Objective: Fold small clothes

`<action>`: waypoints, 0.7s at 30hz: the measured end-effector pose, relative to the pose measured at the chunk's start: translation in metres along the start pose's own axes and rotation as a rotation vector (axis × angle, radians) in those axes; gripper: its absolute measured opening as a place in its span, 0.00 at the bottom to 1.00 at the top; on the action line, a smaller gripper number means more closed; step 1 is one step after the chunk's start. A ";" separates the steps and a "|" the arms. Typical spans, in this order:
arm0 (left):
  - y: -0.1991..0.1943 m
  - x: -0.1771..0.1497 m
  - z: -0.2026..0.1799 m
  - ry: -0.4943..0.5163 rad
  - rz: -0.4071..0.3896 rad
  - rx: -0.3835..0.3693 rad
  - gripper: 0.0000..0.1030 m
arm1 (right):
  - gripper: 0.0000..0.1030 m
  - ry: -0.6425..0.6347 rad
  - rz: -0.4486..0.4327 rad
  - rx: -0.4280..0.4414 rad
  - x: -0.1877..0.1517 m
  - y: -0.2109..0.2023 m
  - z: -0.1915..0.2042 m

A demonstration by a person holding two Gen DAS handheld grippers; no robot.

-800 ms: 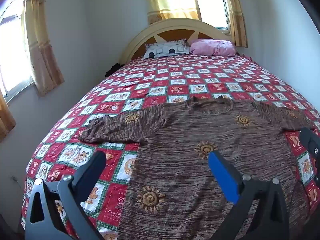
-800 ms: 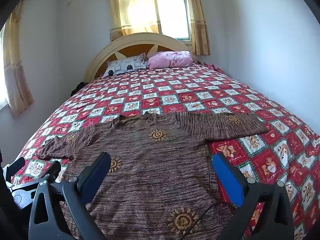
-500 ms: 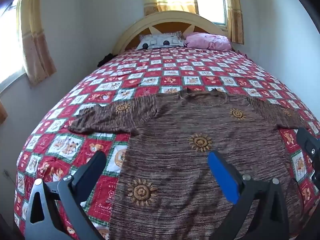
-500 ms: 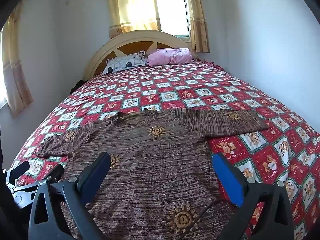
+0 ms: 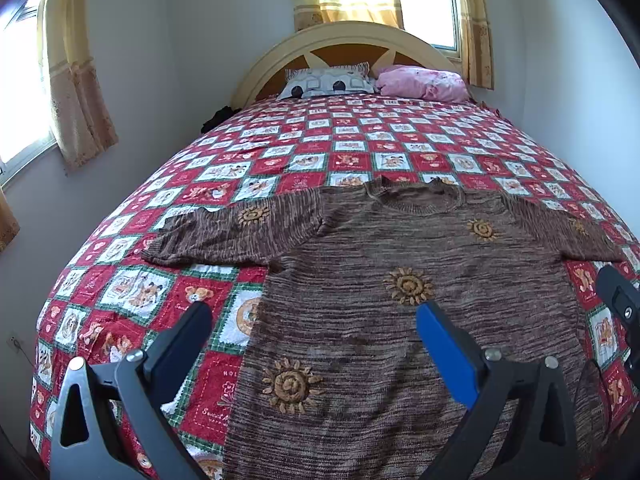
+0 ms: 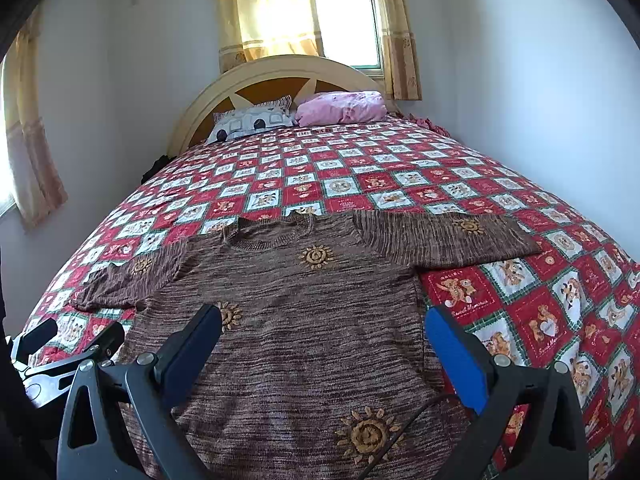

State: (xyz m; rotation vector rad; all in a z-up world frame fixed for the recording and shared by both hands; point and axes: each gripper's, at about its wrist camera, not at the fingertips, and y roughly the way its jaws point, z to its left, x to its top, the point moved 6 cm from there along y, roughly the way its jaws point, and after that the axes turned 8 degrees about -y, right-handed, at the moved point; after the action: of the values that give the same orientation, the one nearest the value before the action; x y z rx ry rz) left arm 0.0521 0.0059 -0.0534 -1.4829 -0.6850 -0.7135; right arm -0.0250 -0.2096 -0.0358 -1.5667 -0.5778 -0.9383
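A brown knitted sweater (image 5: 400,264) with orange sun motifs lies flat on the bed, face up, collar toward the headboard and both short sleeves spread out. My left gripper (image 5: 314,316) hovers open above its lower left part, with nothing between the fingers. In the right wrist view the same sweater (image 6: 304,320) fills the middle, and my right gripper (image 6: 322,320) stands open over its lower right part, also empty. Part of the left gripper (image 6: 68,344) shows at the left edge there; part of the right gripper (image 5: 618,300) shows at the right edge of the left wrist view.
The bed carries a red, white and green patchwork quilt (image 5: 340,160). A patterned pillow (image 5: 328,82) and a pink pillow (image 5: 420,82) lean on the cream headboard (image 5: 348,38). Walls close in on both sides. A dark cable (image 6: 400,436) crosses the sweater's hem.
Both views have shifted slightly: the sweater sits a little lower and further left in the left wrist view. The sweater itself lies as before and both grippers stay open.
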 end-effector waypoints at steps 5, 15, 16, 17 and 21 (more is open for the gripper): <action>0.000 0.000 -0.002 -0.001 0.001 -0.001 1.00 | 0.99 -0.003 0.001 0.001 0.000 0.000 0.001; 0.001 0.000 0.000 -0.003 0.006 -0.006 1.00 | 0.99 -0.003 0.003 0.002 -0.002 0.001 0.002; 0.001 0.000 0.000 -0.004 0.006 -0.007 1.00 | 0.99 -0.004 0.003 0.002 -0.002 0.001 0.002; 0.001 0.000 0.000 -0.004 0.006 -0.007 1.00 | 0.99 -0.004 0.003 0.002 -0.002 0.001 0.002; 0.001 -0.001 0.000 -0.006 0.005 -0.004 1.00 | 0.99 -0.004 0.004 0.001 -0.002 0.001 0.002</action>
State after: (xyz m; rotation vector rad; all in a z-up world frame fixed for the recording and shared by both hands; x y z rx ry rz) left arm 0.0524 0.0062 -0.0552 -1.4907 -0.6852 -0.7073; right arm -0.0247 -0.2080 -0.0378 -1.5683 -0.5780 -0.9322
